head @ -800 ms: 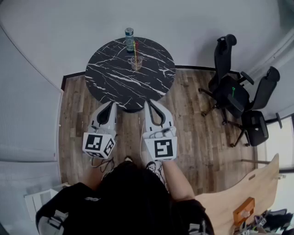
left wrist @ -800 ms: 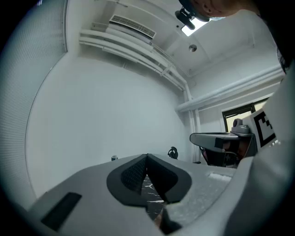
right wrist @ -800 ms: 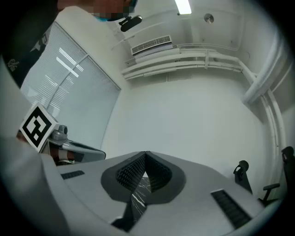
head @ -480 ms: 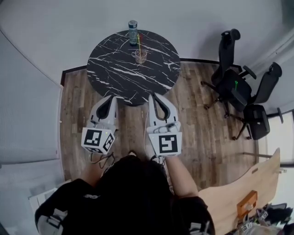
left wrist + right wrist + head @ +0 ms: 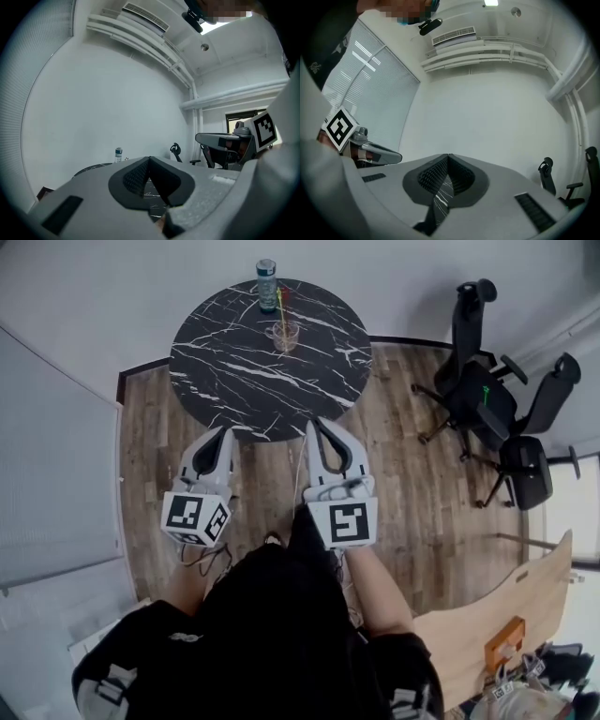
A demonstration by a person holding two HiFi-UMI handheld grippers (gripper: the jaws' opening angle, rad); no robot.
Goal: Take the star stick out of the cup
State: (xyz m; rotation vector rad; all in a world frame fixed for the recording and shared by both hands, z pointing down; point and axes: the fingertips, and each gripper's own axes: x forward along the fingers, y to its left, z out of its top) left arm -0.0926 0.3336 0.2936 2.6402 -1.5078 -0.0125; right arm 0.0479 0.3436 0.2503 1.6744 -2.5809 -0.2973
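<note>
Table [image 5: 234,371] nearer than before. Left gripper [image 5: 227,433], right gripper [image 5: 312,426] closed, empty, short of edge. Stick [image 5: 279,304] in cup [image 5: 285,335], untouched: approach only.

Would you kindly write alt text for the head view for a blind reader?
A person holds the left gripper and right gripper, both shut, at the near edge of a round black marble table. At its far side stand a cup with the star stick and a water bottle.

The round surface [image 5: 234,381] is black marble with white veins. The floor [image 5: 412,512] is brown wood planks. The left gripper [image 5: 228,431] and right gripper [image 5: 312,424] are pale grey, with black-and-white marker cubes. The 2 chairs [image 5: 487,404] are black.
</note>
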